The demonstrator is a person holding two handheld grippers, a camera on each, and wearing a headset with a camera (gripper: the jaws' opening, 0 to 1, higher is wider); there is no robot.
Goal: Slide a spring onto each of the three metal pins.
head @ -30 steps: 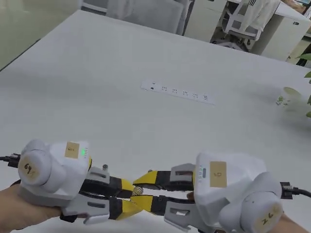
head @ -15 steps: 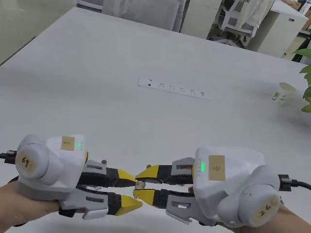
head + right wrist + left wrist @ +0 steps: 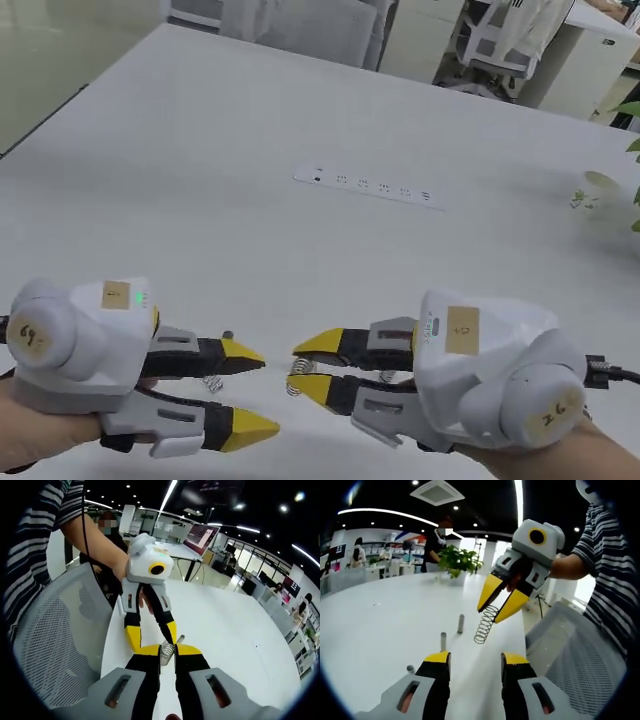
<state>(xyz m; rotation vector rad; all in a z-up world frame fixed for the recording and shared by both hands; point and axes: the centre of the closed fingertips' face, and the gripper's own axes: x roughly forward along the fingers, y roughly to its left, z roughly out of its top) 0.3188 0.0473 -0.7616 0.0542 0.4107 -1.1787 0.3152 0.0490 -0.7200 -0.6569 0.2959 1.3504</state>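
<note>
My right gripper (image 3: 303, 366) is shut on one end of a small steel spring (image 3: 298, 372), which hangs just above the white table (image 3: 200, 180). In the left gripper view that spring (image 3: 485, 625) dangles from the yellow tips over two upright metal pins (image 3: 461, 623) (image 3: 443, 641); a third, shorter pin (image 3: 410, 669) stands nearer. My left gripper (image 3: 252, 390) is open a short way to the left of the spring, touching nothing. Another spring (image 3: 212, 382) lies on the table between its jaws, with a pin (image 3: 228, 337) just behind. In the right gripper view the spring (image 3: 166, 652) sits between the shut jaws.
A white power strip (image 3: 367, 187) lies across the middle of the table. A small white cup (image 3: 598, 190) with green leaves stands at the right edge. A grey mesh chair (image 3: 580, 655) is close to the table's near edge.
Both grippers met at the spring a second ago. My left gripper has opened, let go and drawn back to the left. The right gripper keeps the spring.
</note>
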